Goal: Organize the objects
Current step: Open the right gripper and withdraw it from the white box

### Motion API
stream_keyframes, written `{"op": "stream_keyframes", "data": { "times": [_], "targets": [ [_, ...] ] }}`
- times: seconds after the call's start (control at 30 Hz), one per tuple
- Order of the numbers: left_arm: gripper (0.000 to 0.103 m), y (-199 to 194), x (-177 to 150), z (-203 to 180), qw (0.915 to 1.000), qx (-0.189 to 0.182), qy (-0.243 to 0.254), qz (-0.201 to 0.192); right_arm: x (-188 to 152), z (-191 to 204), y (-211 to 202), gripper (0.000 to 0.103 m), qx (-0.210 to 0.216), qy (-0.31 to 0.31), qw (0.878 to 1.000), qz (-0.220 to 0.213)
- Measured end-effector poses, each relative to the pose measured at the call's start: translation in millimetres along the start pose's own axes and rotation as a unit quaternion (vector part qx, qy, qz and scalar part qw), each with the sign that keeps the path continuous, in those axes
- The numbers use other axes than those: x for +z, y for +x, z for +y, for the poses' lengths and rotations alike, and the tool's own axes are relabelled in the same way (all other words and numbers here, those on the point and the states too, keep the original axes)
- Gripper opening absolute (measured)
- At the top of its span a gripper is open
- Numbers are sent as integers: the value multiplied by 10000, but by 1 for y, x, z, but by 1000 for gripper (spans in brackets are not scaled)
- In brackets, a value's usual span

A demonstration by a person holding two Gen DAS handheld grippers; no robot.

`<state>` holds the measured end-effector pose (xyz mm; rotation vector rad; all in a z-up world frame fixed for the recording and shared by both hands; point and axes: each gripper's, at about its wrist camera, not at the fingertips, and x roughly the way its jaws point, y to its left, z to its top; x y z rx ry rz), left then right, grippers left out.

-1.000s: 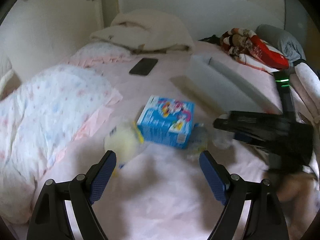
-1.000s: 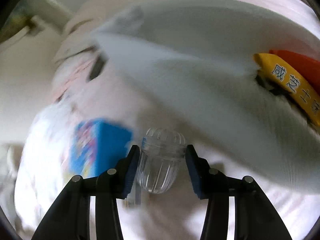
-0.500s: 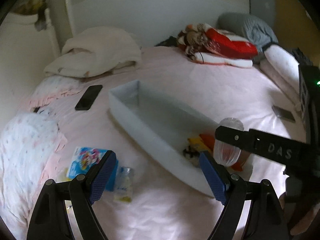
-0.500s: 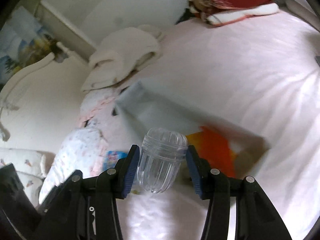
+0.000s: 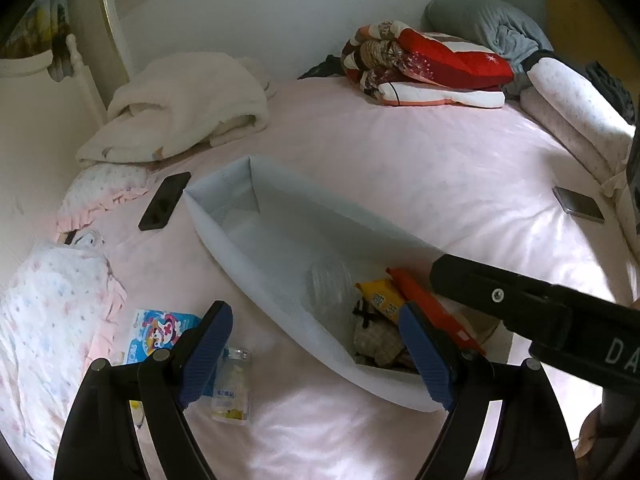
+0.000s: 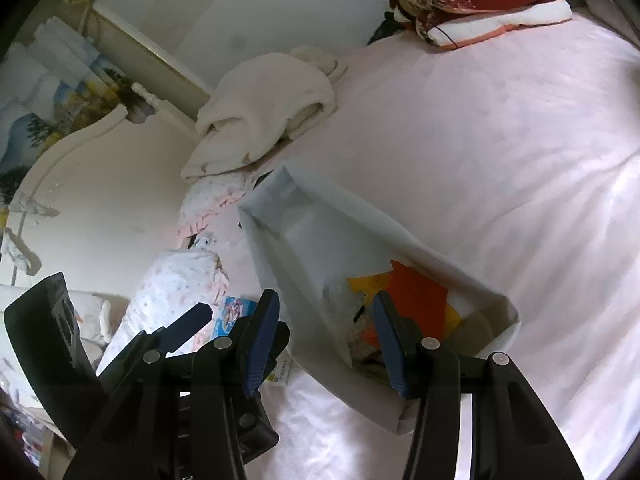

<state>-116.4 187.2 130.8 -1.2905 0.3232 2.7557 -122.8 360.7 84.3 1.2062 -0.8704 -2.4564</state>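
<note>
A long pale grey fabric bin (image 5: 260, 276) (image 6: 400, 236) lies on the pink bed. Inside it are a yellow snack packet (image 5: 380, 296), an orange-red packet (image 5: 424, 308) (image 6: 416, 296) and a blurred clear ribbed jar (image 5: 328, 284) (image 6: 340, 300). My right gripper (image 6: 326, 304) hangs above the bin's near end, open with nothing between its fingers. My left gripper (image 5: 314, 320) is open and empty too, over the bin's near wall. A blue cartoon box (image 5: 160, 328) (image 6: 234, 314) and a small clear bottle (image 5: 234, 388) lie on the sheet beside the left finger.
A black phone (image 5: 164, 200) lies left of the bin's far end and a silver phone (image 5: 578, 204) at the right edge. A folded white blanket (image 5: 188, 104), a red quilt (image 5: 432, 64) and a patterned pillow (image 5: 48, 300) ring the bed.
The clear jar has left the right gripper's fingers and now lies in the bin. Both grippers have swung from the blue box over to the bin.
</note>
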Motion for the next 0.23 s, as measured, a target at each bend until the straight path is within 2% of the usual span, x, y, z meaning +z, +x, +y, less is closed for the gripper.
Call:
{"op": "stream_keyframes", "data": {
  "times": [0.13, 0.23],
  "targets": [
    [84, 4, 2, -5, 10000, -36, 4, 2, 0, -2, -5, 50, 2, -47, 9999, -105],
    [83, 0, 2, -5, 9998, -120, -56, -169, 2, -3, -6, 50, -98, -46, 9998, -185]
  ]
}}
